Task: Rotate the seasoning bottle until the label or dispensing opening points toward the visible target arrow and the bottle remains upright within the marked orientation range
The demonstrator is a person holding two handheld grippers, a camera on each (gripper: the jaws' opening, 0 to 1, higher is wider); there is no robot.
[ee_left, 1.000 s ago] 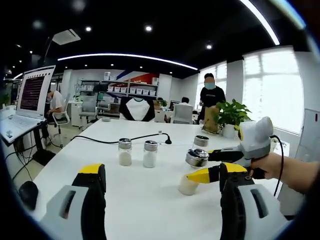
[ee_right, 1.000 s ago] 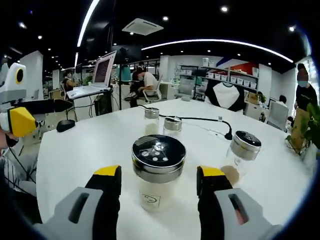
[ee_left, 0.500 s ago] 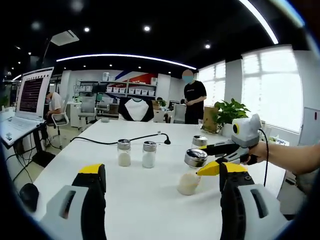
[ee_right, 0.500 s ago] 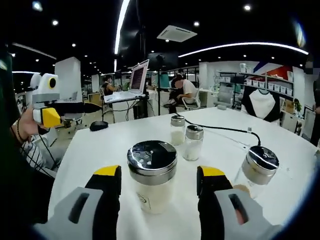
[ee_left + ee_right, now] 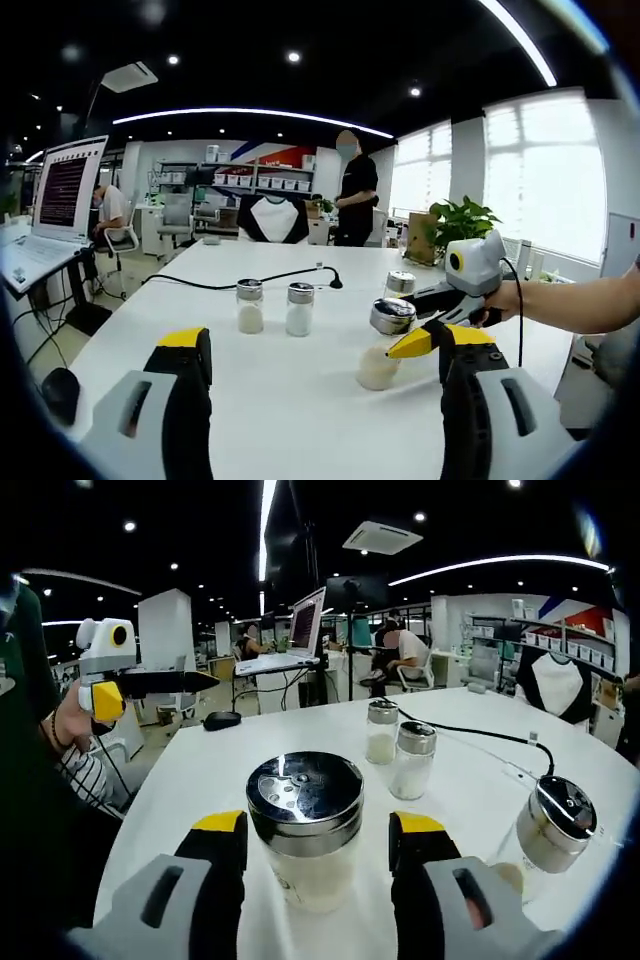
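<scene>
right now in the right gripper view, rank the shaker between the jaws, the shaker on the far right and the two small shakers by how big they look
1. Shaker between the jaws, nearest the camera.
2. Far-right shaker, possibly the same type.
3. Two small shakers, alike; no ranking between them.

the left gripper (image 5: pixel 315 350) has two broad grey jaws with black inner faces and yellow tips, each grey shell carrying a dark slot. the right gripper (image 5: pixel 315 830) is built alike: grey shells, black inner faces, yellow caps. seen from the left gripper view at 3 o'clock, the right gripper's body is white with a yellow ring, and a thin black cable loops below it. at 9 o'clock in the right gripper view, a striped sleeve (image 5: pixel 85 780) and a dark wristband (image 5: pixel 57 735) show.
</scene>
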